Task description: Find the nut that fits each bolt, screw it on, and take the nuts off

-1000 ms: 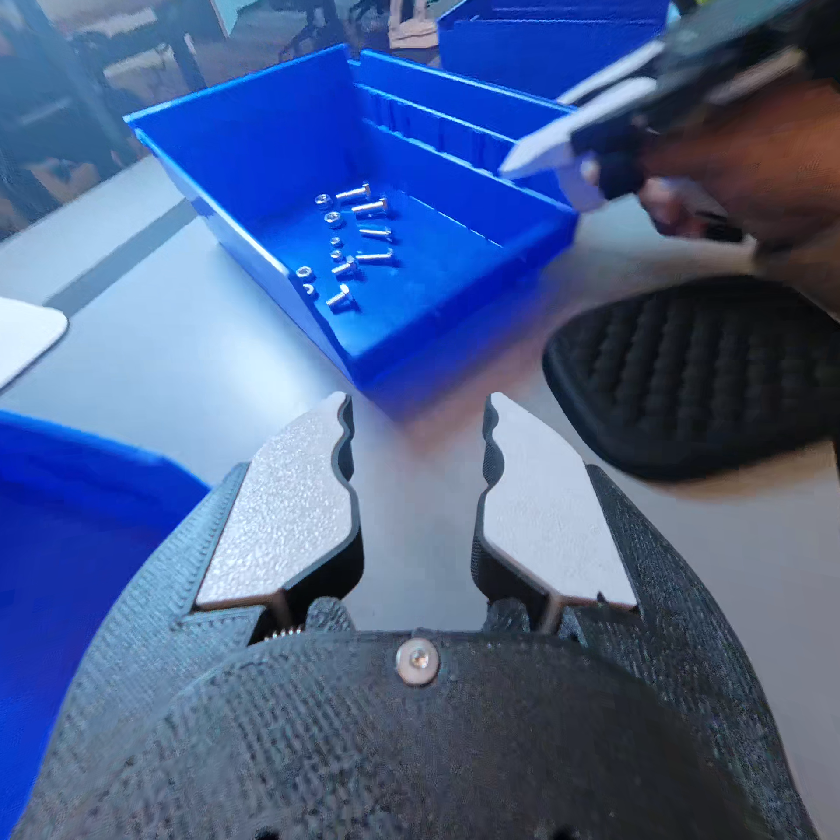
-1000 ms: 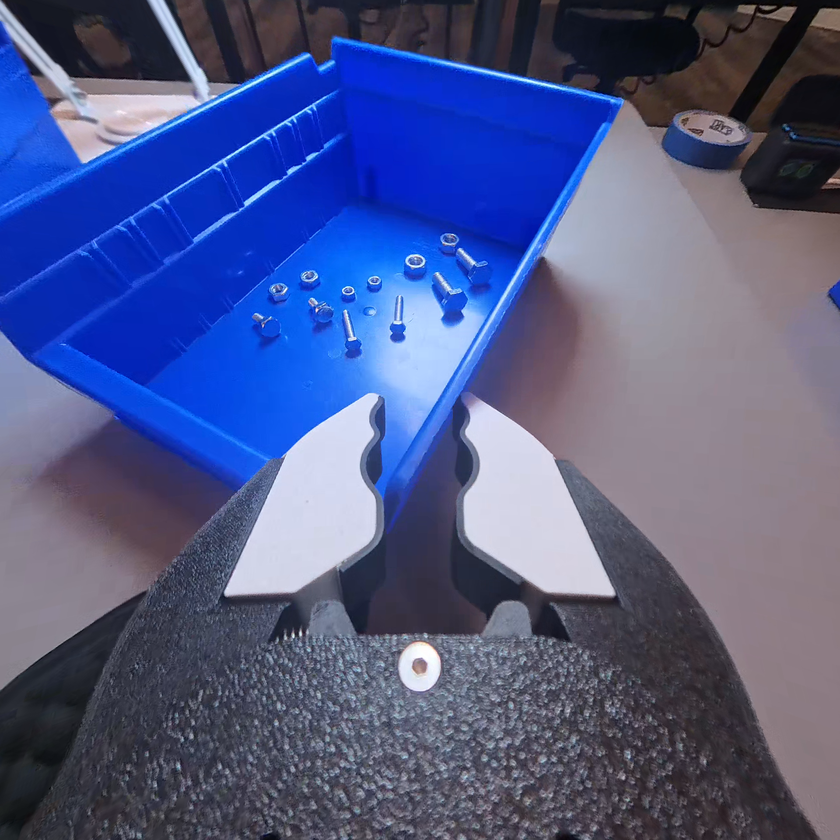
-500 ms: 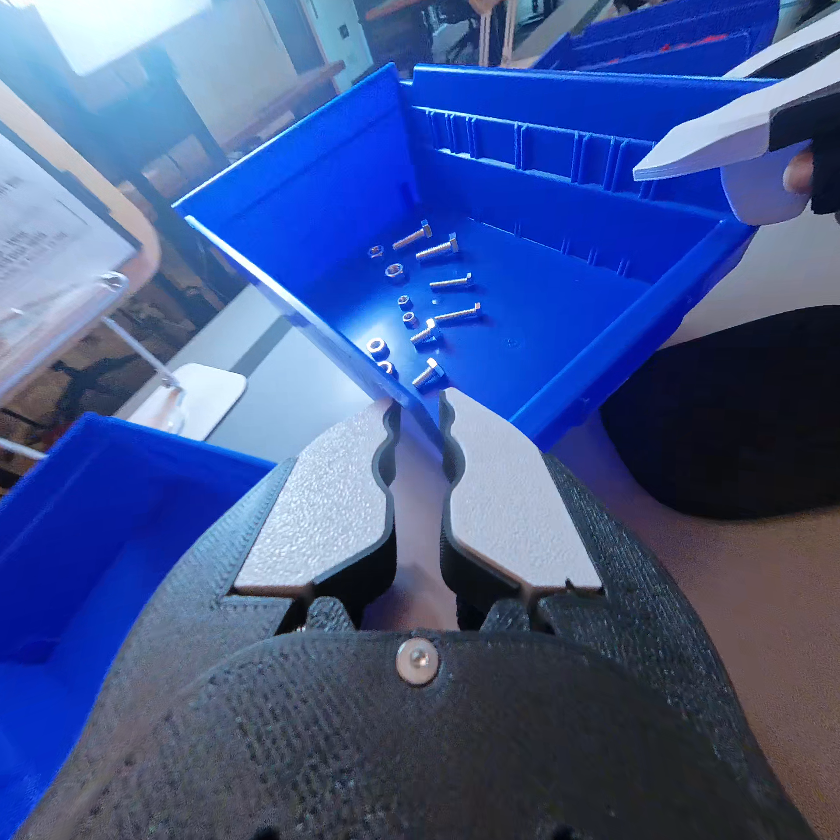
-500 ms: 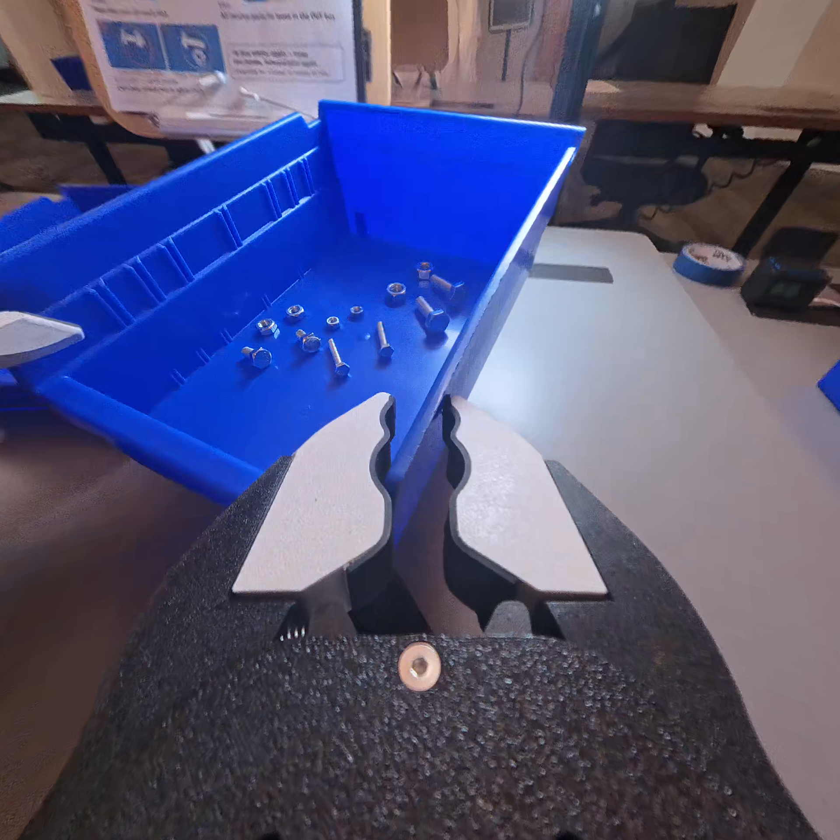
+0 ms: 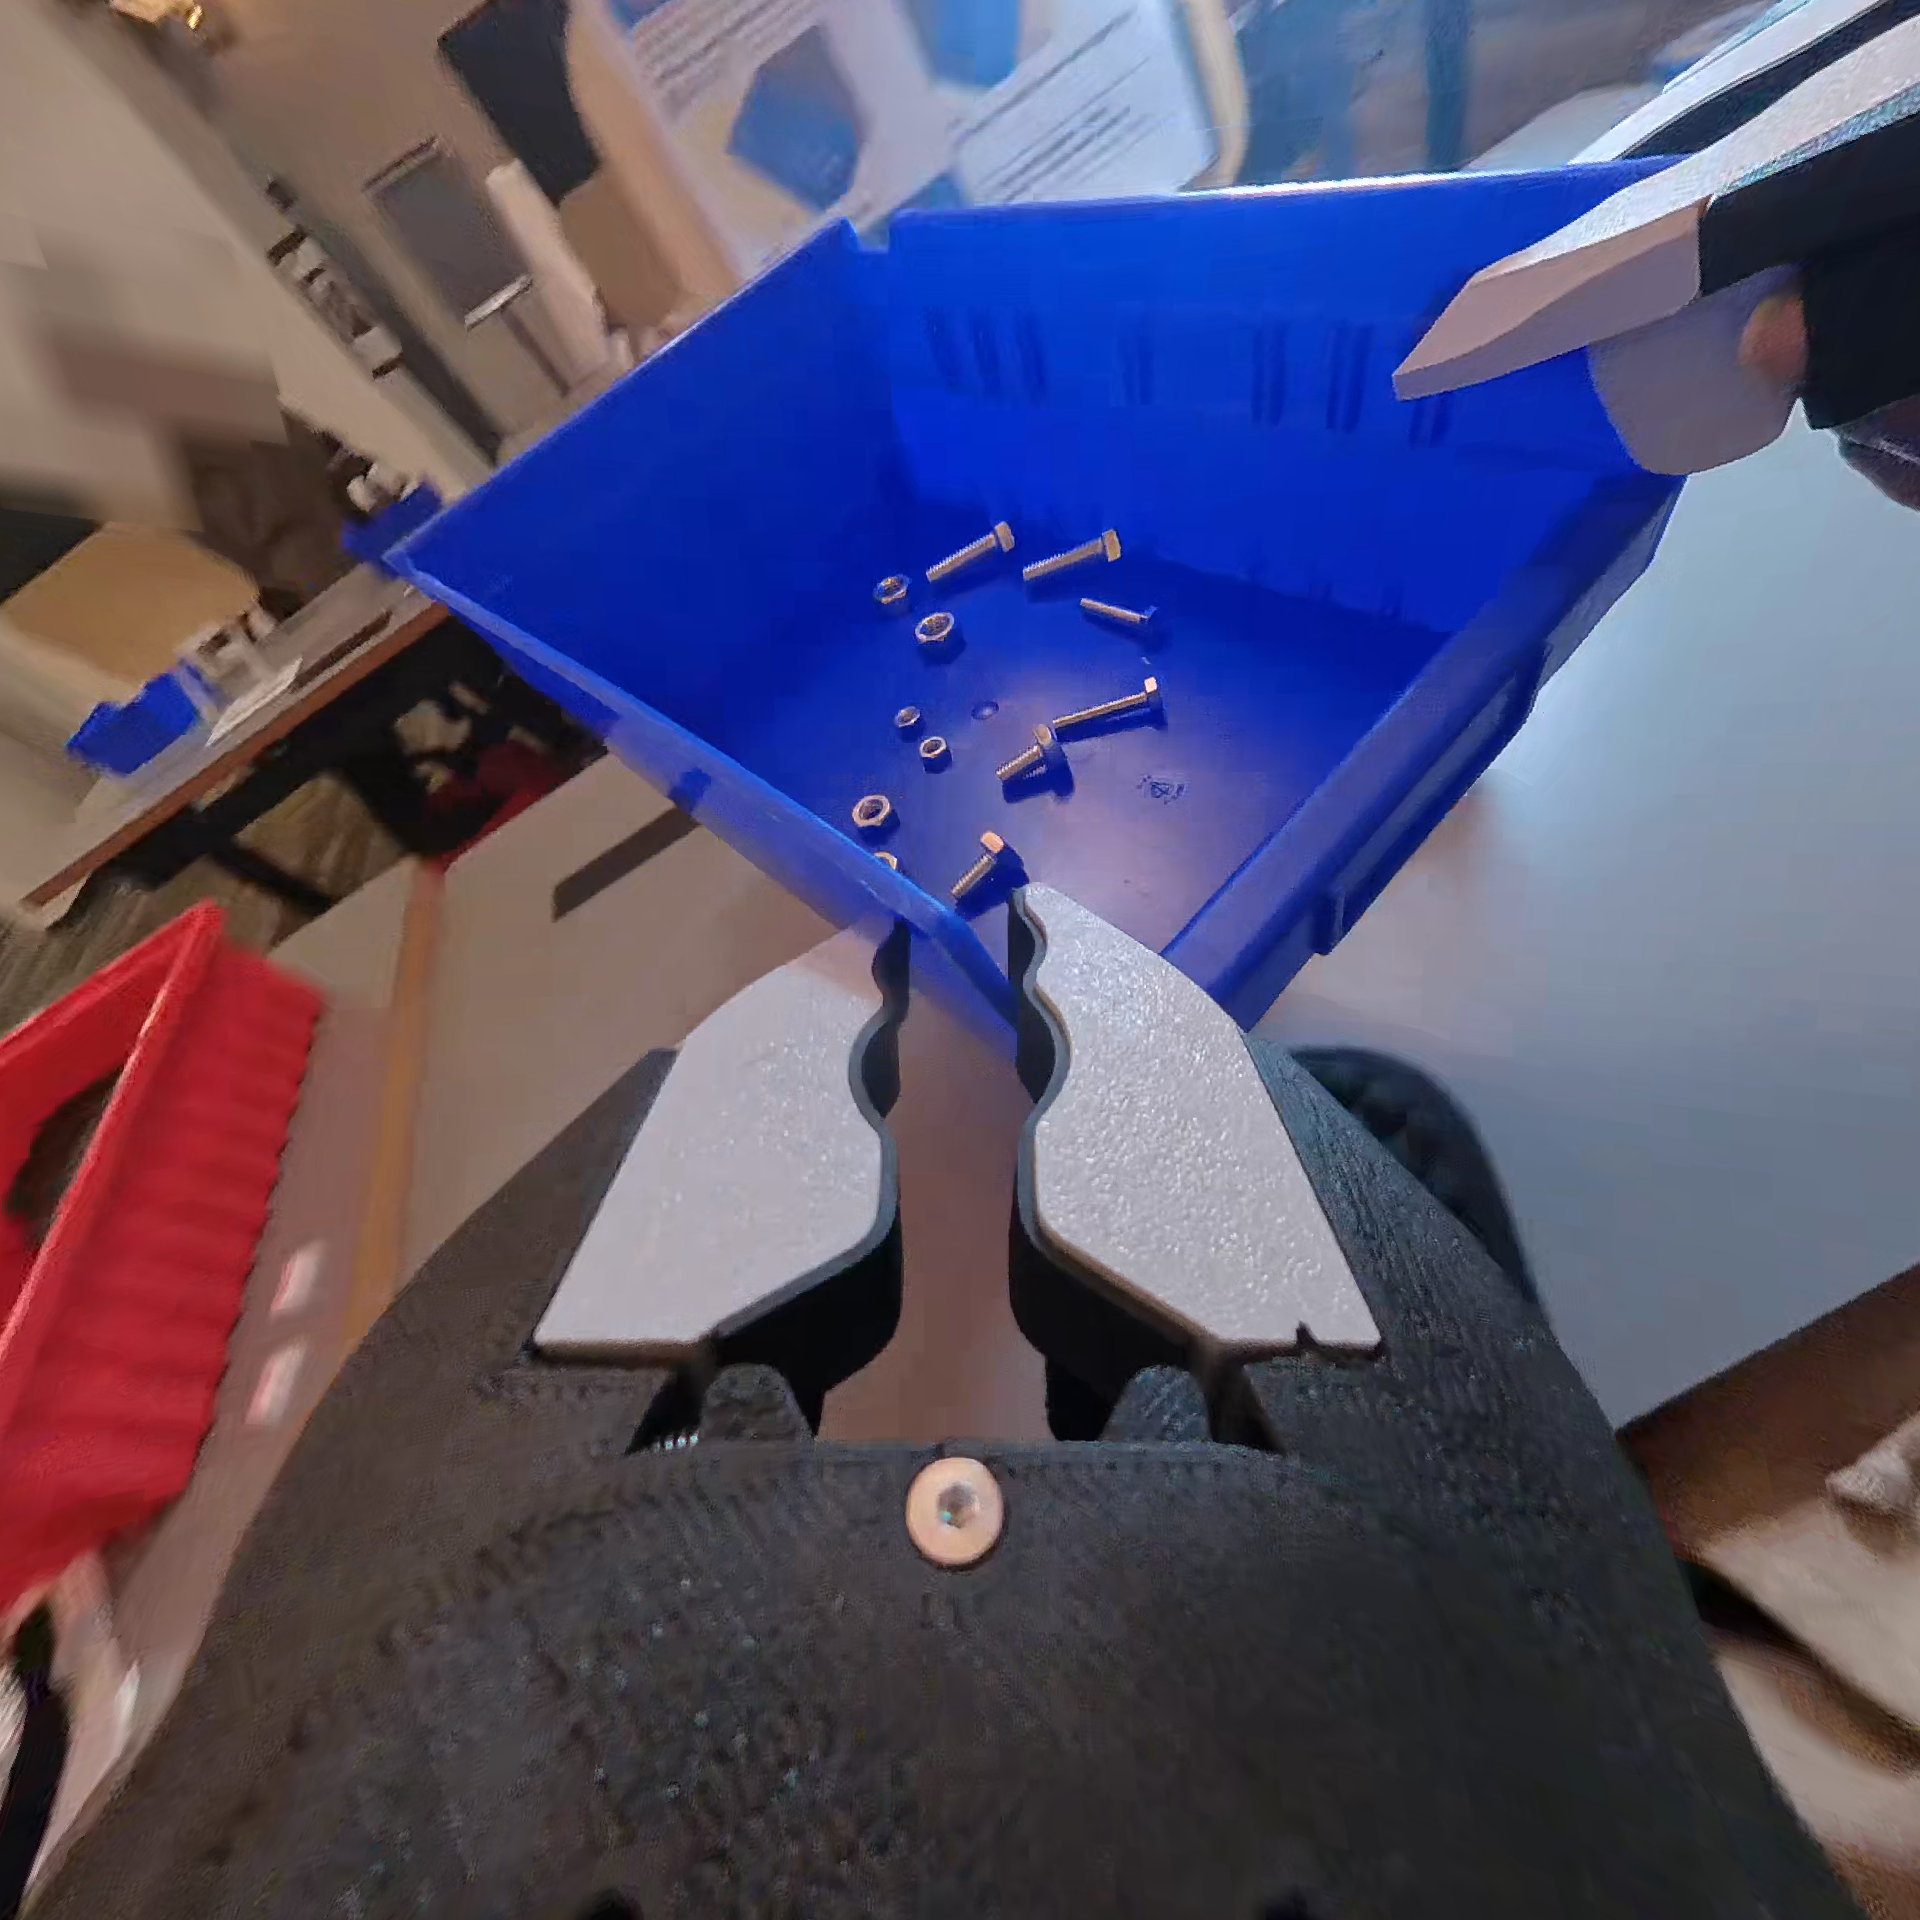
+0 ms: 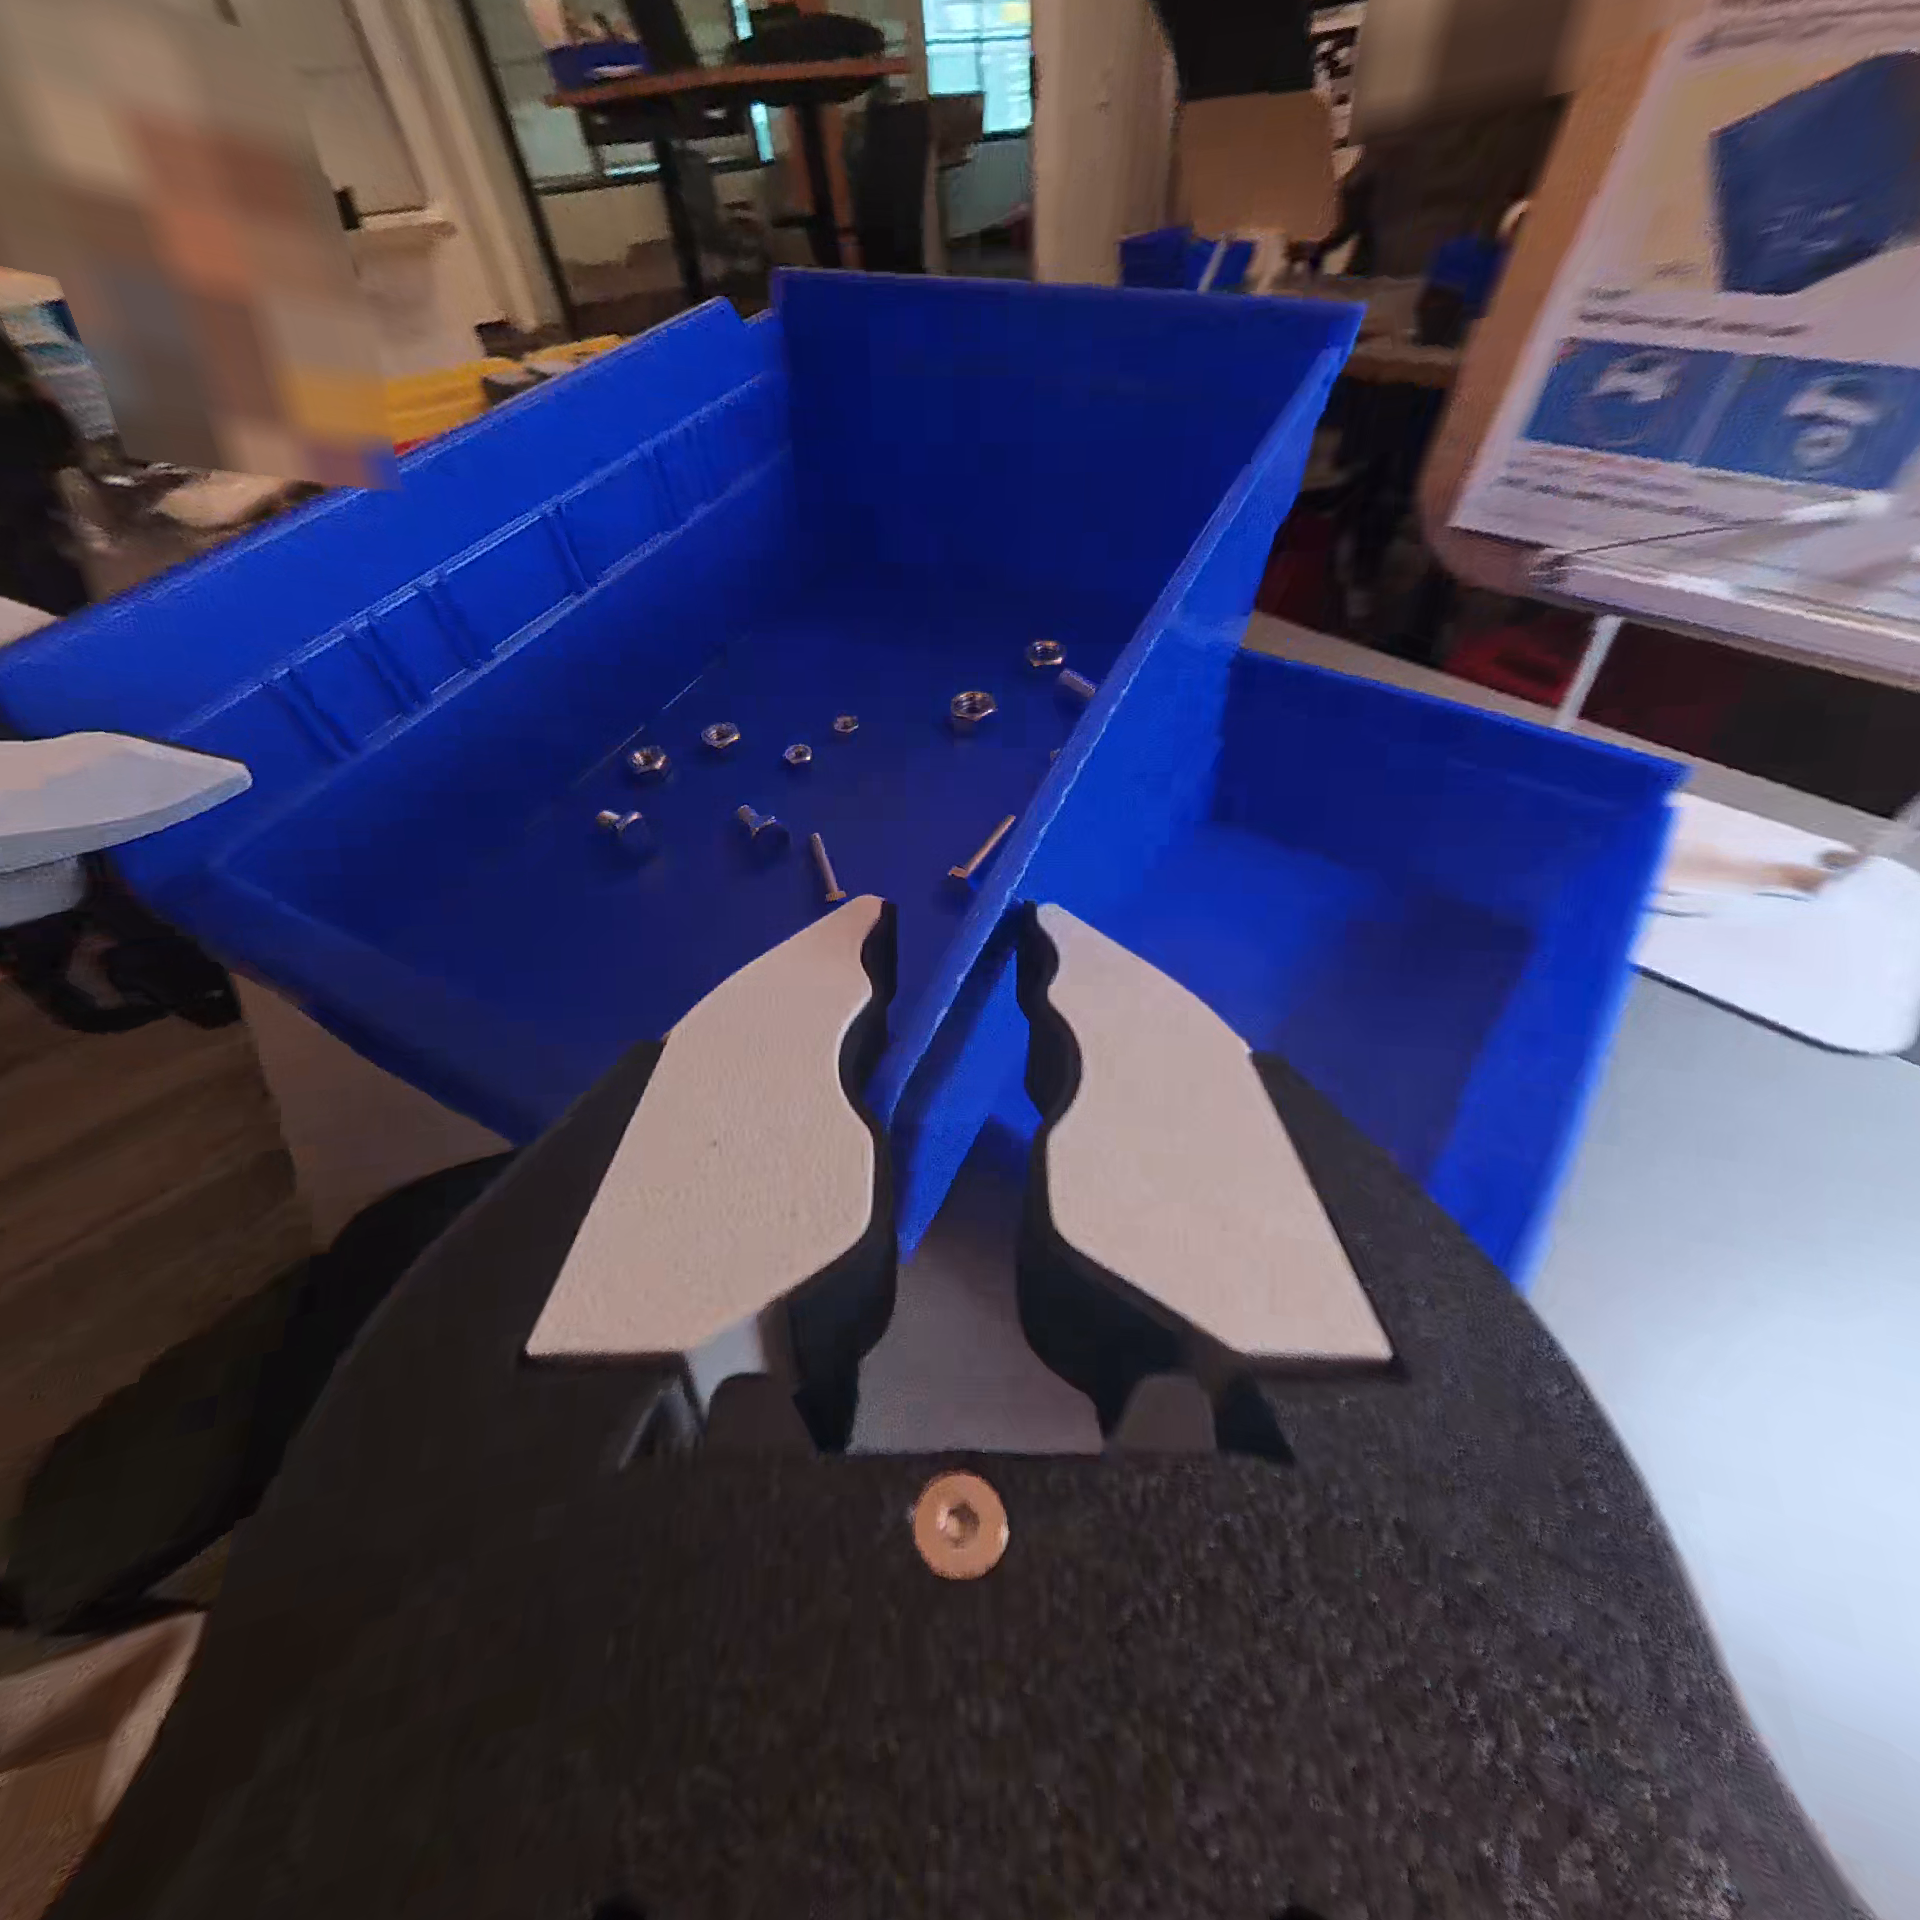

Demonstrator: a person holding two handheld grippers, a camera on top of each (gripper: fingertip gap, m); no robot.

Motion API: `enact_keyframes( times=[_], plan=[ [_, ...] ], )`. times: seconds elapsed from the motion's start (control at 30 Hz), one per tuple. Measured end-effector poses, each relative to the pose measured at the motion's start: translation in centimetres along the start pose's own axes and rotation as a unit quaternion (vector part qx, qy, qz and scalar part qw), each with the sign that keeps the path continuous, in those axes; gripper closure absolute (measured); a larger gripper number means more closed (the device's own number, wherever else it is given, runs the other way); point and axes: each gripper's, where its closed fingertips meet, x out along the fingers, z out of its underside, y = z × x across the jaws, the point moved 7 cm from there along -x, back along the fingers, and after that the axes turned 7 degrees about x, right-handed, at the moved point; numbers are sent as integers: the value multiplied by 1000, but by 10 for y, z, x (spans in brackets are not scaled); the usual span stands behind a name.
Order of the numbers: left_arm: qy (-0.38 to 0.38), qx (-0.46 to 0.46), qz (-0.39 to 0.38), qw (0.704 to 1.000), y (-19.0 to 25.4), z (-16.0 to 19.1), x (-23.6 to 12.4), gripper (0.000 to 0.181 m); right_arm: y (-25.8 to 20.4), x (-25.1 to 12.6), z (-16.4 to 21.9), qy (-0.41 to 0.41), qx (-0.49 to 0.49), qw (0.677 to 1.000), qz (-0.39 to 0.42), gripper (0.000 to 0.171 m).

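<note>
Inside the deep blue plastic bin (image 5: 1195, 395), loose silver hex bolts (image 5: 1107, 711) and small hex nuts (image 5: 935, 629) lie scattered on its floor; the left tool (image 5: 956, 935) pinches one side wall near a corner. The right tool (image 6: 951, 914) clamps the opposite wall (the bin looks tilted); a second blue bin (image 6: 1455, 935) sits just beside, on the pale tabletop (image 6: 1714, 1195).

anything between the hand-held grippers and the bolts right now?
Yes: each hand-held gripper, left and right, is shut on a wall of the blue bin. The bolts and nuts lie loose inside.
</note>
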Motion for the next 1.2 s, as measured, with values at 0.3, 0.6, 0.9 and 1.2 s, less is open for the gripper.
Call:
enact_keyframes(
  times=[0.3, 0.6, 0.9, 1.2],
  plan=[
    [-105, -75, -71, 989, -57, 115, -42, 164, -77, 134, 51, -88, 6, 991, -103, 148],
    [-107, -163, -63, 979, -59, 191, -1, 165, -70, 173, 93, -116, -12, 987, -113, 139],
    [0, -118, -31, 993, -57, 155, -18, 144, -28, 88, 87, -96, -234, 963, -92, 121],
    [-210, 89, 116, 967, 16, 151, 74, 120, 65, 108, 135, -333, -469, 818, -5, 137]
  ],
)
